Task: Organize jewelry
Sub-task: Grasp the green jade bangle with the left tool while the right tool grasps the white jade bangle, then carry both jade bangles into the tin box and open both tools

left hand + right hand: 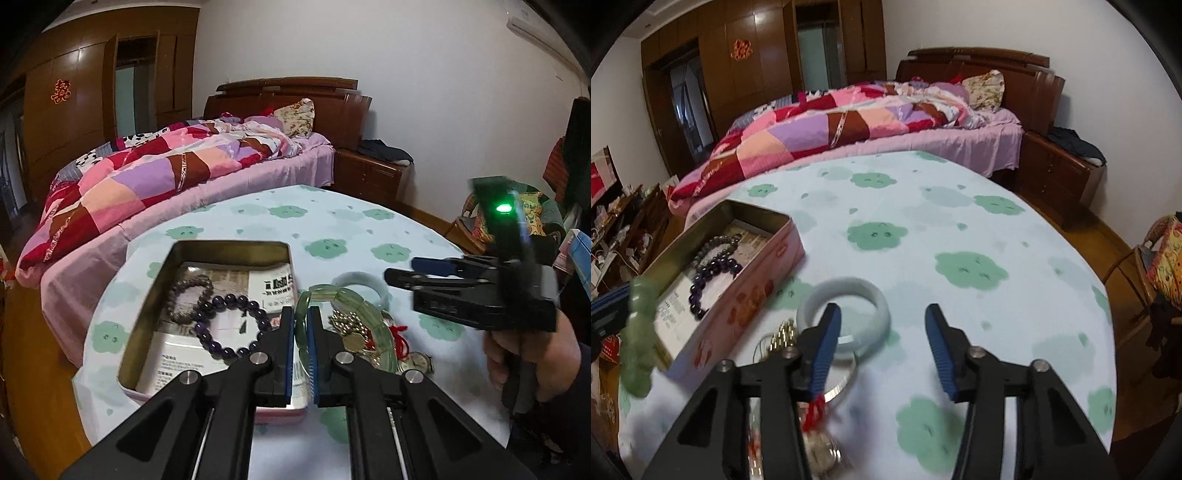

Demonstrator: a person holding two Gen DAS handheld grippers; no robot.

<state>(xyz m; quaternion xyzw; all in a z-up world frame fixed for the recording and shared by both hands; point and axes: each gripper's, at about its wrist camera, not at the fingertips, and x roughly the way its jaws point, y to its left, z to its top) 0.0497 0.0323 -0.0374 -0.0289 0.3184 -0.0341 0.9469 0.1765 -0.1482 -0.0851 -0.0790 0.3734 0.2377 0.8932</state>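
My left gripper (303, 317) is shut on a green stone bracelet (354, 299) and holds it by the right rim of the open tin box (155, 295). The bracelet also shows blurred at the left of the right wrist view (639, 332). The tin (753, 273) holds a purple bead bracelet (232, 325) and a brown bead bracelet (188, 291). My right gripper (882, 325) is open above the table, its left finger over a pale jade bangle (871, 295). A pile of gold chain (347, 325), red cord and a watch (417, 360) lies under the green bracelet.
The round table (960, 221) has a pale cloth with green clouds. A bed with a patchwork quilt (147, 173) stands behind it. A wooden nightstand (369, 173) and a chair with cushions (1163, 258) are to the right.
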